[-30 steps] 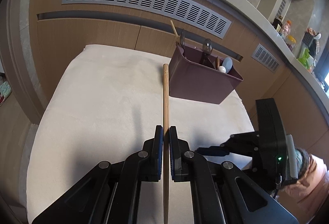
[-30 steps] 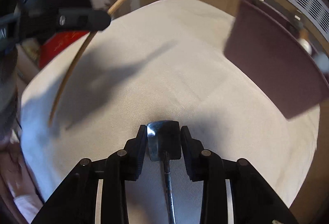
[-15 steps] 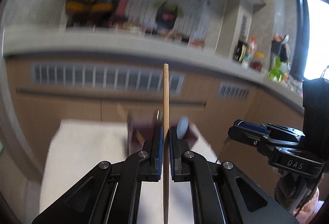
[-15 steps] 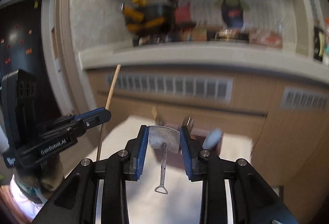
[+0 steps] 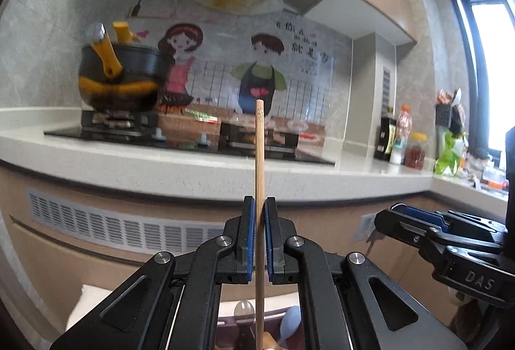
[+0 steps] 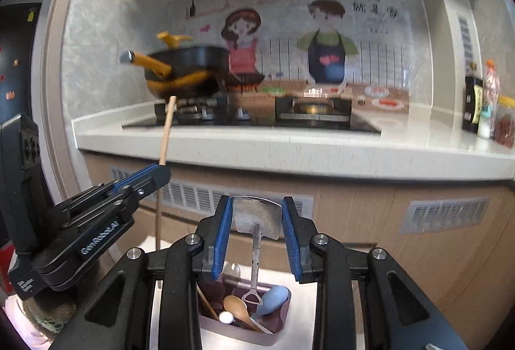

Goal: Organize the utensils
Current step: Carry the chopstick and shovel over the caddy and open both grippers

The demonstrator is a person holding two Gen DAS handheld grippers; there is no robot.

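Note:
My left gripper point(image 5: 259, 205) is shut on a long wooden chopstick point(image 5: 259, 163) that stands upright, high above the table. From the right wrist view the same gripper point(image 6: 161, 171) and chopstick point(image 6: 167, 128) appear at the left. My right gripper point(image 6: 257, 205) is shut on the blade of a small metal spatula point(image 6: 254, 218), whose handle hangs down over the maroon utensil box point(image 6: 283, 321). The box lies straight below and holds a wooden spoon point(image 6: 236, 306), a blue spoon point(image 6: 273, 297) and other utensils. In the left wrist view the box point(image 5: 231, 335) shows at the bottom edge and the right gripper point(image 5: 396, 218) at the right.
A kitchen counter point(image 6: 289, 147) runs across ahead with a black hob point(image 6: 251, 116) and a black pan with a yellow handle point(image 6: 180, 67). Bottles and jars point(image 6: 482, 105) stand at its right end. The white cloth-covered table point(image 6: 309, 298) lies below.
Both grippers have risen well above the table and tilted up from looking down at the cloth to facing the counter. The box now lies beneath them. Both grips are unchanged.

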